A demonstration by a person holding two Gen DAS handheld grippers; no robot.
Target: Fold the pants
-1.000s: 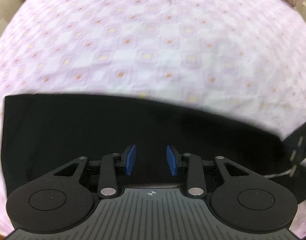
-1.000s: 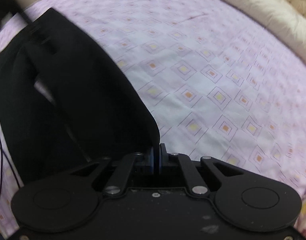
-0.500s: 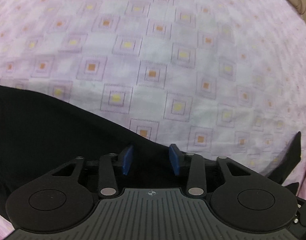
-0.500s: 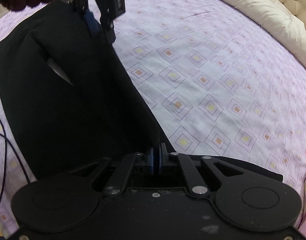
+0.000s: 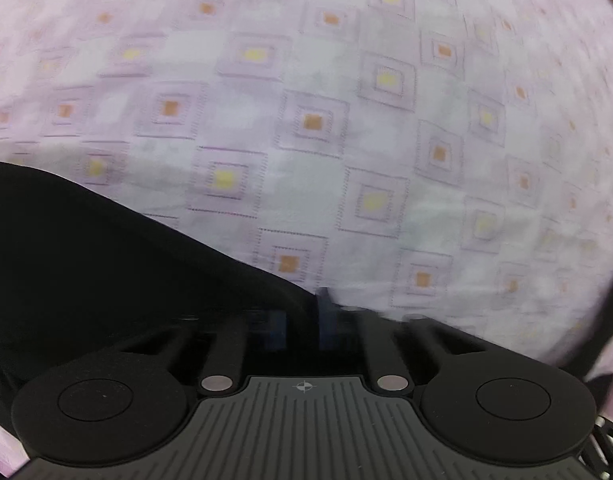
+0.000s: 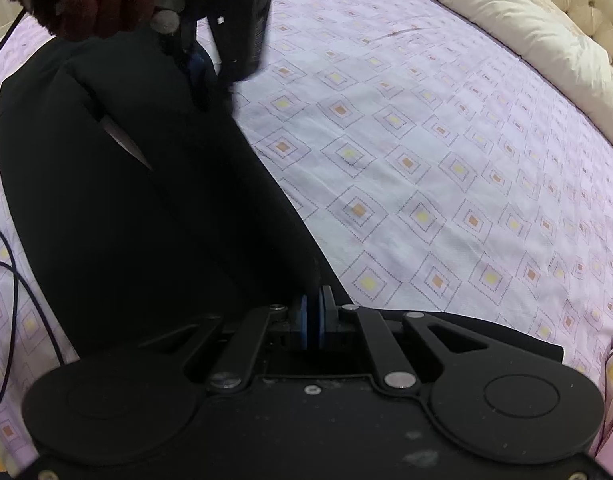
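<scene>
Patterned bed (black pants atop)

Bed sheet right of black pants lies bare; quilt bounds far edge, cable crosses left side.

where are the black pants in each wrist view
Left wrist: the black pants fill the lower left, their edge running down into the left gripper, whose jaws have just closed on it.
Right wrist: the pants run from upper left to bottom centre, pinched by the right gripper; the left gripper grips their far edge.
Shared landmark: the lilac diamond-patterned bedsheet.
</scene>
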